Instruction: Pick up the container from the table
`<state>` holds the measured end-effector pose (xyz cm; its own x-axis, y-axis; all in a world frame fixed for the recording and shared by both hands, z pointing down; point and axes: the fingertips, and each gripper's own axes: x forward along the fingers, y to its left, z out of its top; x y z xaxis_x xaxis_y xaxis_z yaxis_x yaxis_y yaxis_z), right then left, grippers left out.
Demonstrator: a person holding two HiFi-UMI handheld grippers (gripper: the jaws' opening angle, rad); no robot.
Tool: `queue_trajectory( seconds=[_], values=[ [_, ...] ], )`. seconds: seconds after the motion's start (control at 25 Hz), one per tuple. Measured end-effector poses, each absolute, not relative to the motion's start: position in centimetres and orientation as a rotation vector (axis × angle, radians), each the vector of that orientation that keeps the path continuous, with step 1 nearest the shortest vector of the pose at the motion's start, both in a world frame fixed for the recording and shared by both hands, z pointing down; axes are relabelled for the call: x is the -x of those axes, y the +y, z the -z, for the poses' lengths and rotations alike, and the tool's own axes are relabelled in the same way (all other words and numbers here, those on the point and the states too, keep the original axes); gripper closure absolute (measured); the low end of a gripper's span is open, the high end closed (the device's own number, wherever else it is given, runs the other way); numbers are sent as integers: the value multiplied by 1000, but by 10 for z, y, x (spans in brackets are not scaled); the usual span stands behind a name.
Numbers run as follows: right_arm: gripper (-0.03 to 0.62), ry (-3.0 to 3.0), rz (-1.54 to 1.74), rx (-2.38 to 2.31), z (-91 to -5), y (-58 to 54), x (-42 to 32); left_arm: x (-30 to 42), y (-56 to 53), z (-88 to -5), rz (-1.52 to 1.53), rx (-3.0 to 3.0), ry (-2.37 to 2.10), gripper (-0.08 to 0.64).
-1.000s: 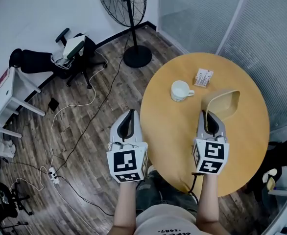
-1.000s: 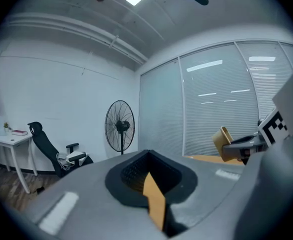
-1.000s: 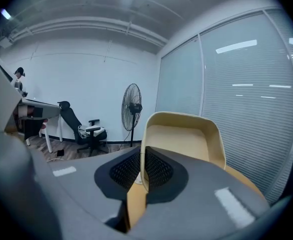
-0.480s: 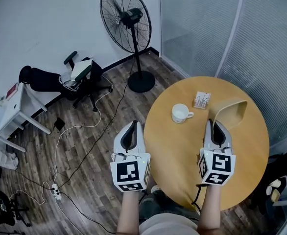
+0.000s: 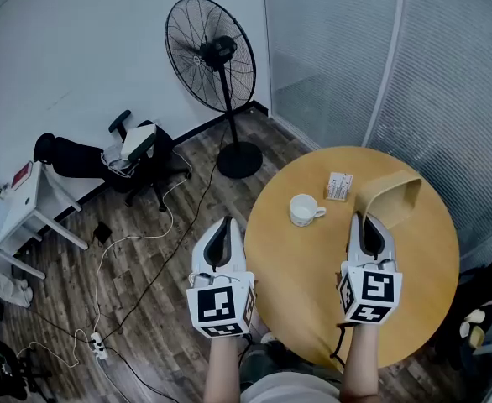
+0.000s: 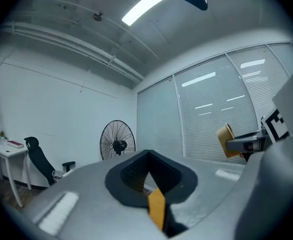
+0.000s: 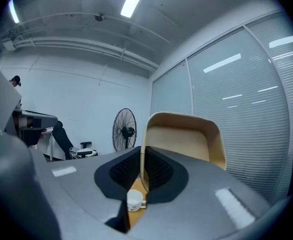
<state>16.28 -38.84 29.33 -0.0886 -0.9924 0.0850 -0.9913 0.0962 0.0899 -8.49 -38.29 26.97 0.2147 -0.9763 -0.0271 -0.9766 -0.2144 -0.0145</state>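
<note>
- Marker cubes (image 5: 221,307), one on each gripper, sit nearest the person. They carry black-and-white square patterns only, no letters.
- Left gripper (image 5: 221,229): off the left edge of the round wooden desk (image 5: 305,275), above the plank floor. The left gripper view shows the jaws closed on each other at the tip, with nothing held.
- Right gripper (image 5: 369,225): over the near-right part of the desk. Its jaws are clamped on one thin side wall of the container (image 5: 389,196). In the right gripper view that wall stands edge-on between the black pads.
- Container: tan, rounded-rectangular, open. No label or print visible on it.
- Container position: tipped on its side and raised over the right half of the desk. In the left gripper view it shows against the window blinds, clear of the desk top.
- Cup (image 5: 303,210): white, standing on the desk near its centre, left of the container, handle to the right. The right gripper view shows a small reddish mark on its side, too small to read.
- Packet (image 5: 340,186): white, flat on the desk just beyond the cup, between cup and container. It has dark print that is illegible.
- Fan (image 5: 210,53): black pedestal type, on the floor beyond the desk's far-left edge.
- Office chair (image 5: 137,154): on the floor, well left of the desk, by the wall.
- Blinds (image 5: 447,74): behind glass, beyond the desk's far and right sides.
</note>
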Motion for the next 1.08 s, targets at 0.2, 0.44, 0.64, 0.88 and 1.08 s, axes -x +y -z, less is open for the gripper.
queue_trajectory(
  seconds=[0.2,0.44,0.64,0.88,1.08],
  values=[
    [548,-2244,14,-2029,-288,-385,-162,85,-378,-264,-31,2422,1948,560],
    [548,-2246,21,-2036,-284,-382,-163,83,-375,-261,-32,2422,1939,560],
    [548,-2247,11,-2039,-286,-379,-165,82,-373,-261,-39,2428,1938,560],
    [548,-2242,6,-2036,-290,-378,-166,80,-372,-263,-44,2419,1944,560],
    [548,-2241,8,-2037,-290,-376,-167,79,-369,-262,-42,2417,1947,560]
  ],
)
